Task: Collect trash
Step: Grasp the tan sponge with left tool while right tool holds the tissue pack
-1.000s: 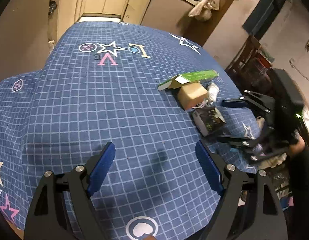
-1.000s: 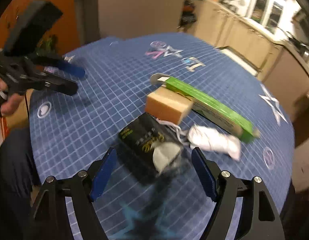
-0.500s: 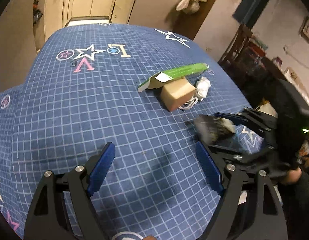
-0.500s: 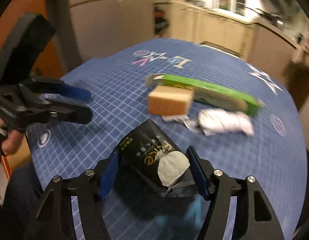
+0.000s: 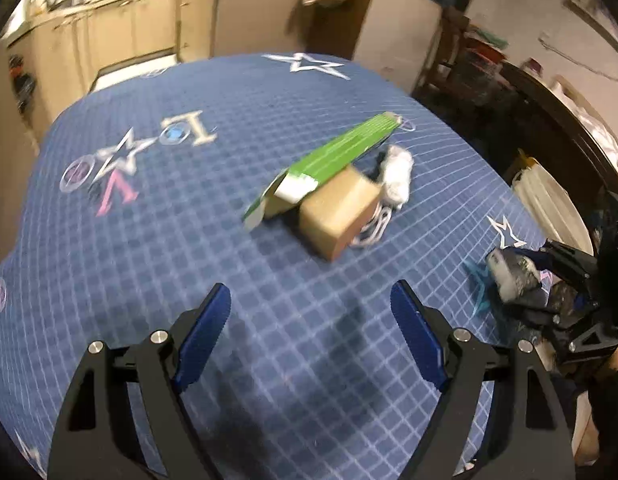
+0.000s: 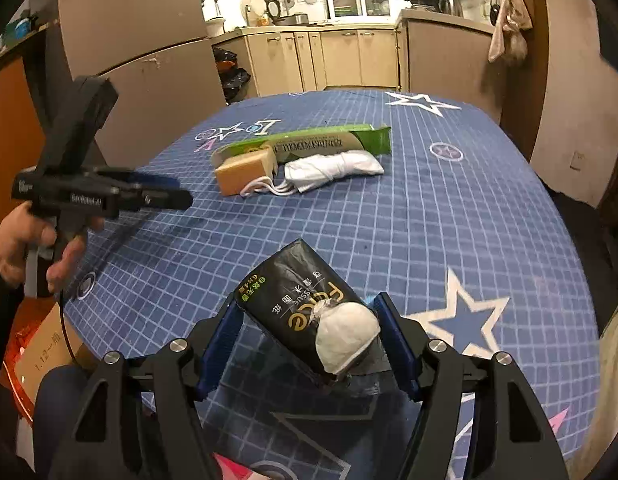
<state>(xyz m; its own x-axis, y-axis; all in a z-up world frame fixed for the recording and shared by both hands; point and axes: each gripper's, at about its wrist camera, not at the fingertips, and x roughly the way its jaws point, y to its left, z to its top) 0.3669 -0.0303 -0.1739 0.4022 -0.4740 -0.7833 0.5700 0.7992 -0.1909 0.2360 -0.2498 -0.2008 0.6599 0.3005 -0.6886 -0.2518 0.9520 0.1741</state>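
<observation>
My right gripper is shut on a black tissue pack with white tissue sticking out, held a little above the blue checked tablecloth. It also shows at the right edge of the left wrist view. My left gripper is open and empty over the near part of the cloth. Further on lie a green carton, a tan box and a crumpled white mask. In the right wrist view these are the carton, box and mask.
A cardboard box stands on the floor at the table's left edge. Kitchen cabinets and a fridge stand behind the table. A wooden chair and clutter are on the far right.
My right gripper closed on the black tissue pack and lifted it back toward the table's near edge. My left gripper moved nearer to the carton and box, still open.
</observation>
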